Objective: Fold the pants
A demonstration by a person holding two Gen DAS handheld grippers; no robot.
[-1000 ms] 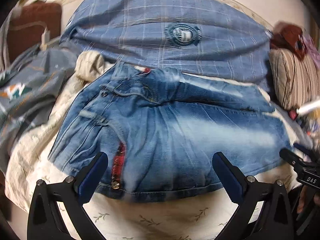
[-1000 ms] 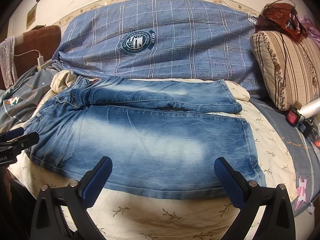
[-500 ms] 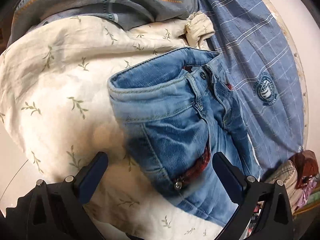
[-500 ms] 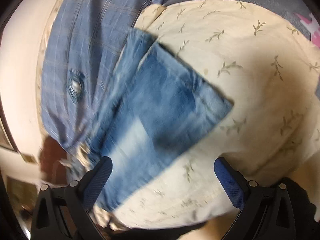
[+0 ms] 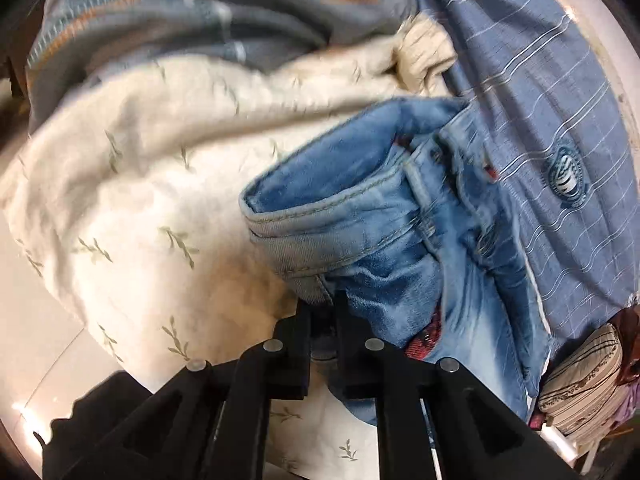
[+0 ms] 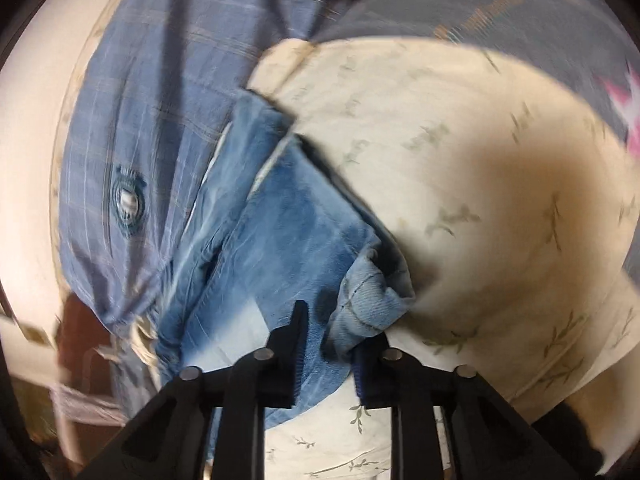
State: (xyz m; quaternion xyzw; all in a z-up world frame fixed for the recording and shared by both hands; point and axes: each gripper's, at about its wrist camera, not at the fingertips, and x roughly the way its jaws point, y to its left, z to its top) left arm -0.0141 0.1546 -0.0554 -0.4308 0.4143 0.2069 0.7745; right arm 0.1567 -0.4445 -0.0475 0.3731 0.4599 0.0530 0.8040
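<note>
Left wrist view: the left gripper (image 5: pixel 323 320) has its fingers drawn close together, pinching the near edge of the jeans (image 5: pixel 400 248) at the waistband. The waistband corner is lifted and curls back over itself, just above the gripper. The jeans lie on the cream leaf-print sheet (image 5: pixel 140 200), which spreads to the left of them. To the right of the jeans is a blue checked blanket (image 5: pixel 560 120) with a round badge. Beyond the sheet, at the top, sits a grey striped cloth (image 5: pixel 180 12). A striped pillow (image 5: pixel 584 380) shows past the jeans at lower right.

Right wrist view, blurred: the right gripper (image 6: pixel 328 344) is nearly pressed together on the jeans (image 6: pixel 280 240), gripping the leg hem, whose corner bunches up just right of the gripper. The jeans run away from the gripper toward the upper left. The sheet (image 6: pixel 480 200) lies to their right, the blanket (image 6: pixel 132 120) to their left.
</note>
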